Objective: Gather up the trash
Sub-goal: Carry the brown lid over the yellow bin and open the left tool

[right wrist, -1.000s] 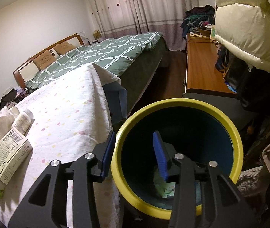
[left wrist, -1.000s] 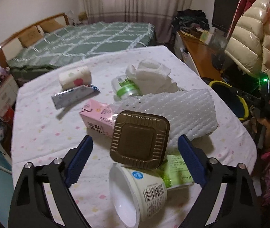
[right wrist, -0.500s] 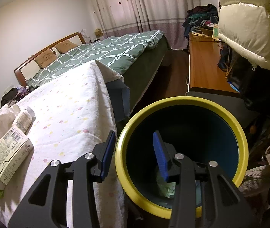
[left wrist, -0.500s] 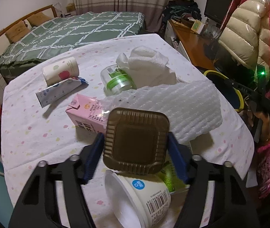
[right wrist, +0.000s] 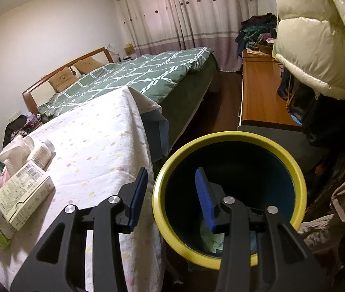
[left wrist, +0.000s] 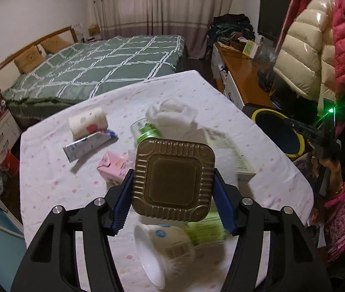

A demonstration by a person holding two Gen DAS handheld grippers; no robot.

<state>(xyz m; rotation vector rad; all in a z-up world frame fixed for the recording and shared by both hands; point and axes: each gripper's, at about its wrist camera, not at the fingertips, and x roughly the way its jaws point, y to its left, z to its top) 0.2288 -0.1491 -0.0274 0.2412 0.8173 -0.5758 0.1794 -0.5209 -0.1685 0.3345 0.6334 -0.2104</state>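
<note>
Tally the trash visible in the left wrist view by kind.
Tin: 1
Cups: 2, yogurt cup, spotted cup
Cartons: 2, pink carton, printed box
Jar: 1
Wrappers: 2, silver wrapper, green packet
Tissue wad: 1
Total: 9

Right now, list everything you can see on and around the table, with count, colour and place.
tin: 1, bronze, between the left gripper's pads, above the table
cup: 1, white, on its side at the near edge
green pack: 1, beside the cup
carton: 1, pink, mid-table
tube: 1, silver, left of centre
roll: 1, white, spotted, behind the tube
jar: 1, clear and green, centre
cloth: 1, white, by the jar
box: 1, beige, right side of the table
bin: 1, yellow rim, dark inside, beside the table
table: 1, white dotted cover
left gripper: 1, black, blue pads
right gripper: 1, astride the bin's rim
</note>
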